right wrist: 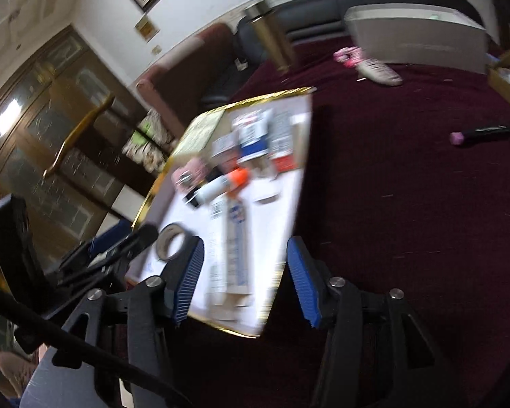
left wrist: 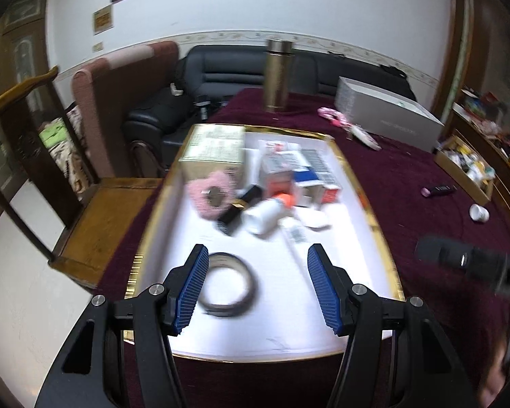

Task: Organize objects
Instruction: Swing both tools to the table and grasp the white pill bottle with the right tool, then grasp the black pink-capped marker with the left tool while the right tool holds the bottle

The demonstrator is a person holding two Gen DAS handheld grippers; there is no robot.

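Already, much of the sorting is looking done: a gold-rimmed white tray (left wrist: 374, 217) is sitting on the maroon tablecloth (left wrist: 408, 176) and is holding a cluster of items toward its far half, among them a tan box (left wrist: 214, 149), a pink fuzzy ring (left wrist: 210, 197), a white bottle with an orange cap (left wrist: 267, 212), a black tube (left wrist: 239, 209) and several small medicine boxes (left wrist: 299, 173), with a roll of tape (left wrist: 226, 287) lying nearer the front. The left gripper (left wrist: 258, 287) is hanging over the tray's near end with its blue pads spread wide and nothing between them; the tape roll is lying below, just beside the left pad. The right gripper (right wrist: 244, 280) is likewise standing open and empty, over the tray's near right corner. What is remaining, by my judgement, is lying loose on the cloth well apart from the tray: a dark marker with a pink cap (left wrist: 438, 190), a small white cup-like piece (left wrist: 479, 212) and a pink-and-white packet (left wrist: 350, 124) near the grey box (left wrist: 387, 115). Motion blur is smearing both views, so labels are not readable.
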